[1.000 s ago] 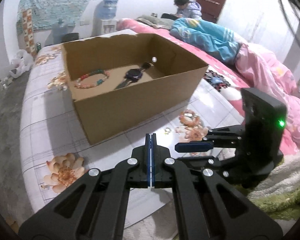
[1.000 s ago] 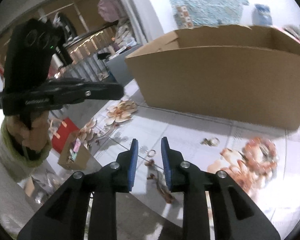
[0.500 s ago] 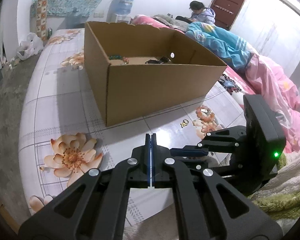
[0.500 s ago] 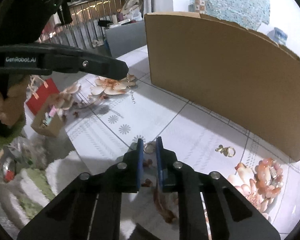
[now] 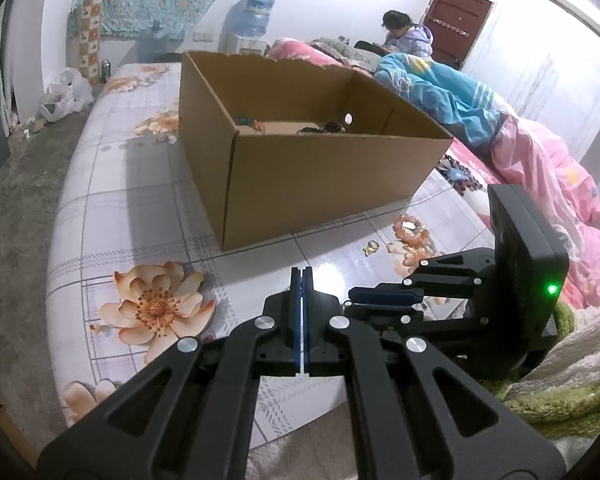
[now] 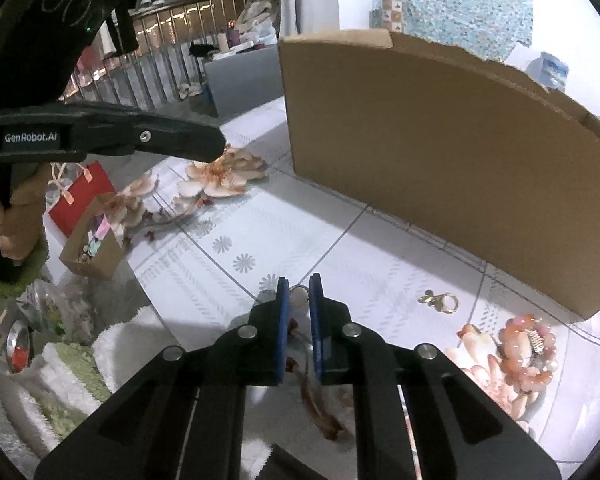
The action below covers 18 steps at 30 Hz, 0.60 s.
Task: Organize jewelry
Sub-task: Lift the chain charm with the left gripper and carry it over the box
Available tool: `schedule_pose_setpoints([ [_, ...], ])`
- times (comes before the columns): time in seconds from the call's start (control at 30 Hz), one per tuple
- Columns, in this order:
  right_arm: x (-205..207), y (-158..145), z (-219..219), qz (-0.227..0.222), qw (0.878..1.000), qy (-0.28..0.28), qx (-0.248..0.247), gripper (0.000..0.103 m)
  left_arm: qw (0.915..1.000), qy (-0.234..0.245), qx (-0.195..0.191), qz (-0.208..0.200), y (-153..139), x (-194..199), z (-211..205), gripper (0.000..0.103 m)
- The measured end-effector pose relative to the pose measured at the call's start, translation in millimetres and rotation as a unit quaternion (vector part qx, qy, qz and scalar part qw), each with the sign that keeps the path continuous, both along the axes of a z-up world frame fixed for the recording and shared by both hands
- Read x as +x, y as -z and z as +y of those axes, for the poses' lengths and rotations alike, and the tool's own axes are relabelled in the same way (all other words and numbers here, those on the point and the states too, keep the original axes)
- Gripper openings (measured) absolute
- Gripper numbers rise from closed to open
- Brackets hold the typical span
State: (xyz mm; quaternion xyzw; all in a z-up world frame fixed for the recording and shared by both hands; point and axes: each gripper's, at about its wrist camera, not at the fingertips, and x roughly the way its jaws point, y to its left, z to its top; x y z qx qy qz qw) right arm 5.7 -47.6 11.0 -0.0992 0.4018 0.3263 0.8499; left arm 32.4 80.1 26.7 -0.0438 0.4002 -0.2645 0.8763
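Since a second ago our right gripper (image 6: pixel 298 300) has narrowed its jaws from a clear gap to a slim one around the small ring (image 6: pixel 299 295), and both hands have dropped a little lower toward the bedspread (image 6: pixel 340 248), so the cardboard box (image 6: pixel 440 152) now looms taller in the right wrist view.

The ring sits between the blue fingertips (image 6: pixel 282 300), at the head of a reddish-brown cord or tassel that trails back under the jaws. The pads appear to touch the ring on both sides, though we cannot be sure the grip is firm. We judge the piece to be very light, the ring stiff and smooth, the cord limp. It will dangle and swing once lifted, so the hold belongs on the ring itself, squarely across it, not on the cord, which could slip through.

Just to the right lies a gold clasp (image 6: pixel 440 301), apart from the ring, and further right a bracelet of orange beads (image 6: pixel 526 354) rests on a printed flower. In the left wrist view the box stands open on the bed, with a few pieces already lying on its floor, only partly visible over the near wall.

Our left gripper (image 5: pixel 301 280) is fully closed on nothing, held above the bedspread near a printed flower (image 5: pixel 155 308), with the right gripper just beside it.
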Motion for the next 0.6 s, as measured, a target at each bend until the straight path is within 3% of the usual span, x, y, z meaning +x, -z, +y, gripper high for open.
schedule_pose_setpoints([
  [0.2, 3, -54, -23, -0.042, 0.998, 0.018, 0.043, 0.010, 0.9981, 0.017, -0.014, -0.057, -47, -8, -2, 0.000],
  [0.37, 29, -114, -59, -0.082, 0.991, 0.041, 0.099, 0.011, 0.9931, 0.046, -0.018, -0.106, -94, 18, -16, 0.000],
  [0.47, 65, -130, -79, -0.062, 0.991, 0.053, 0.109, 0.011, 0.9929, 0.061, -0.009, -0.101, -101, 49, -37, 0.000],
  [0.6, 113, -120, -85, 0.006, 0.994, 0.066, 0.090, 0.011, 0.9960, 0.074, 0.013, -0.049, -80, 99, -69, 0.000],
])
